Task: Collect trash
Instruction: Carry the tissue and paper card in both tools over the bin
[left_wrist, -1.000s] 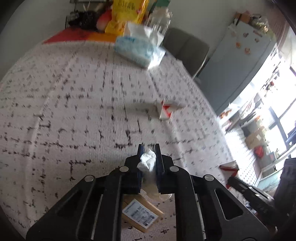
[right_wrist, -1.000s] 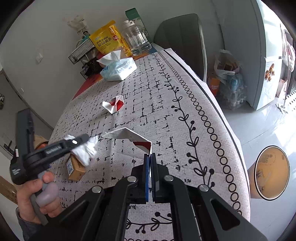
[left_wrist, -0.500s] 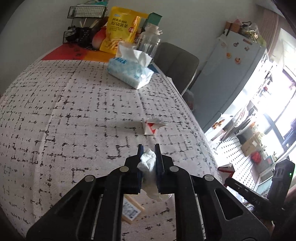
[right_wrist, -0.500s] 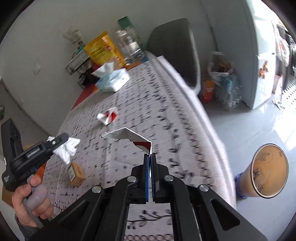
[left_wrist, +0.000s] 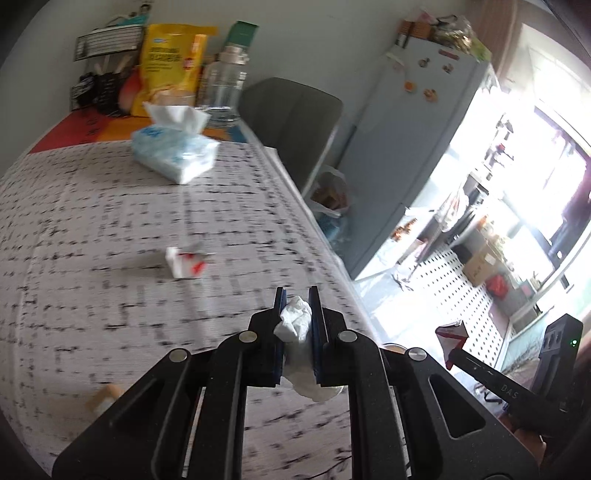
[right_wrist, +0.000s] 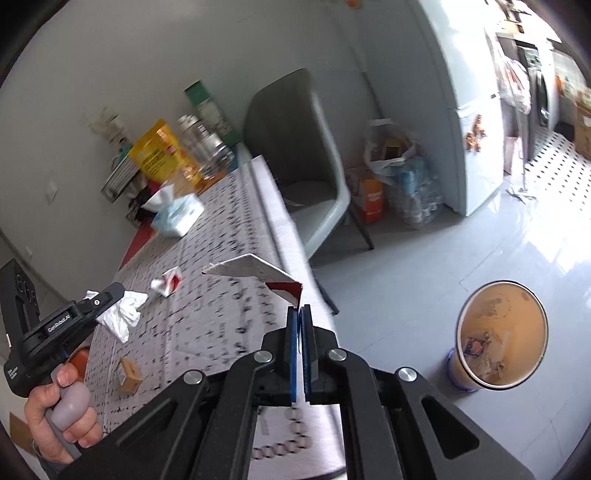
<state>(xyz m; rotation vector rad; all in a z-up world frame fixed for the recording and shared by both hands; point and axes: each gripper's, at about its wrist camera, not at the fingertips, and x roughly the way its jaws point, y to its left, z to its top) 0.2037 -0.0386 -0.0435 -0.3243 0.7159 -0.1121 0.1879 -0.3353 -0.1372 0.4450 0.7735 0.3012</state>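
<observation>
Clamped tight, the jaws of the right gripper pinch one corner of a stiff white-and-red paper wrapper; its long axis runs from the fingertips up and to the left, the torn end pointing back over the table edge. Jaws of the left gripper are pressed on a crumpled white tissue wad, which sticks up between the pads and hangs down in a limp tail below them — soft and creased, unlike the flat card-like wrapper.

Just past the right gripper lies bare grey tiled floor, and on it, to the right, stands a round tan-lined trash bin, mouth open upward. On the grey tablecloth with black dash marks a small brown cardboard box lies near the close edge. Further in, a second white-and-red folded wrapper lies on the cloth, well apart from both grippers. Beyond it sits a pale blue soft tissue pack with a sheet standing up, and a grey moulded chair stands just beside the far table edge.
</observation>
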